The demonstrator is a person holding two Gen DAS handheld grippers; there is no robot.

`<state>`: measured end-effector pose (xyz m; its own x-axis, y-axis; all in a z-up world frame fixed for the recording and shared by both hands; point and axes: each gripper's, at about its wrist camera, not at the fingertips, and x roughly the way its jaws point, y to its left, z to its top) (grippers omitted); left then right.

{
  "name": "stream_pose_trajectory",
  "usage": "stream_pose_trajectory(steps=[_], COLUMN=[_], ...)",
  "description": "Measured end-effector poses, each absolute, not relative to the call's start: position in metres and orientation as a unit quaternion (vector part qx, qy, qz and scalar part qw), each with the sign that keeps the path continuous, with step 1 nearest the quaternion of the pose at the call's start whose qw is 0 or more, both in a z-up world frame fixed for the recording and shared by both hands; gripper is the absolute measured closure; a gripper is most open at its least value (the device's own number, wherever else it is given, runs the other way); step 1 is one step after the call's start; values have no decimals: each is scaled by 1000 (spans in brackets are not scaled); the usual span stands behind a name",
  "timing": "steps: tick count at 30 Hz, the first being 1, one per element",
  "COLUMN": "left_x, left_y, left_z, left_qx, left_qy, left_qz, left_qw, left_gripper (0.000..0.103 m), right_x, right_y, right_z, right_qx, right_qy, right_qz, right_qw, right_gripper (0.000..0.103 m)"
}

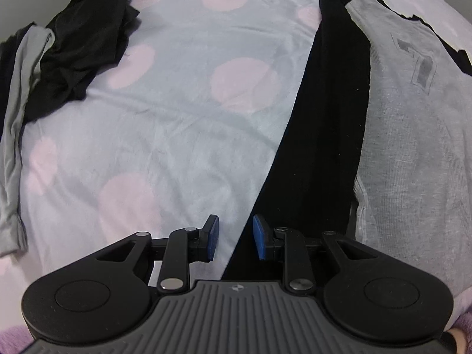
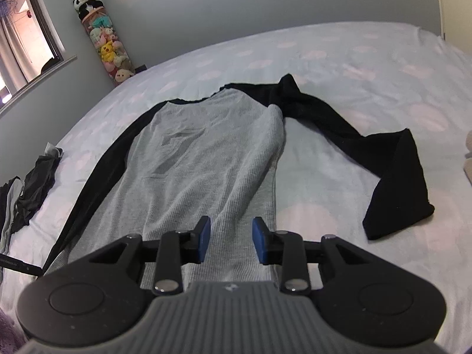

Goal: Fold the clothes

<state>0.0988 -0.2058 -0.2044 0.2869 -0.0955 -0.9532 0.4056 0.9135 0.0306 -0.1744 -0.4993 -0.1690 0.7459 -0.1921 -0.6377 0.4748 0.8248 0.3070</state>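
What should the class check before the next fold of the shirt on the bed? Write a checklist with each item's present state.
1. Shirt lies flat on the bed: ok.
2. Left sleeve lies along the body: ok.
3. Right sleeve folded in: not ok, it sprawls out on the bed.
4. Left gripper free of cloth: ok, jaws open.
5. Right gripper free of cloth: ok, jaws open above the hem.
6. Pile clear of the shirt: ok.
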Motion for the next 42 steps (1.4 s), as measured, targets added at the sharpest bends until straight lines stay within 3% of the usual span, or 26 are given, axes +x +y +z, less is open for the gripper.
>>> stream_pose_trajectory(steps=[3, 4, 7, 20, 24, 27, 29, 42], left_x=[95, 94, 90, 102, 102, 97, 94, 81], left_y=[-210, -209, -207, -175, -184, -195, -201, -208], left_z=[-208, -208, -206, -146, -166, -191, -204, -224], left_qx=[140, 137, 125, 1, 35, 71, 86, 126], left_qy=[569, 567, 556, 462, 512, 548, 563, 544], left_qz=[-157, -157, -159, -169, -191, -180, -177, -190], left_qw=[795, 797, 806, 871, 837, 814, 803, 807], left_gripper=[83, 91, 102, 103, 102, 80, 59, 52], right_x=[-179, -181, -185, -168, -163, -159, -157, -149], right_y=[-501, -504, -508, -498, -495, -492, -489, -481], right_z=[-170, -170, -172, -184, -187, -188, -188, -191], right_qx=[237, 243, 257, 215, 202, 191, 182, 156], right_qy=[298, 297, 296, 356, 372, 384, 389, 414], right_qz=[-201, -208, -225, -229, -232, -233, -233, -228], right_qw=[902, 900, 892, 880, 876, 873, 872, 867], right_gripper=[60, 60, 60, 59, 59, 59, 59, 56])
